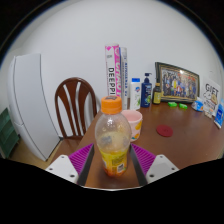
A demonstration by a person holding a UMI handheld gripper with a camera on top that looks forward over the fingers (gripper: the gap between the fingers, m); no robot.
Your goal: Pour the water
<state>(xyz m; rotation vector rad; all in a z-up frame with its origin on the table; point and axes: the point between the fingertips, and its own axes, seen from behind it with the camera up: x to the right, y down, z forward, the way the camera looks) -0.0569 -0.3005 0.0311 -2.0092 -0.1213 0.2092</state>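
Nearest, tongs with purple pads closed about halfway on a clear plastic bottle, a finger pressing each side of its lower body. Bottle upright, long axis vertical, orange cap pointing straight up, yellow-orange label round the lower part, held between the fingers above the near edge of the brown wooden counter; whether its base touches the counter cannot be told. Just behind the bottle to the right, a pink cup standing on the counter. Farther right, lying flat on the counter, a small red round coaster. Beyond the cup, against the white wall, a tall pink-and-white box marked DEEPI standing on end, with a white and blue bottle and a dark blue bottle just beside it to the right. Farther along the wall, a framed photo leaning upright, small green things near its foot too small to tell apart, and blue-white packets at the far right end. Left of the counter, a dark wooden chair with a curved slatted back, and farther left a white door or panel leaning near the wall.
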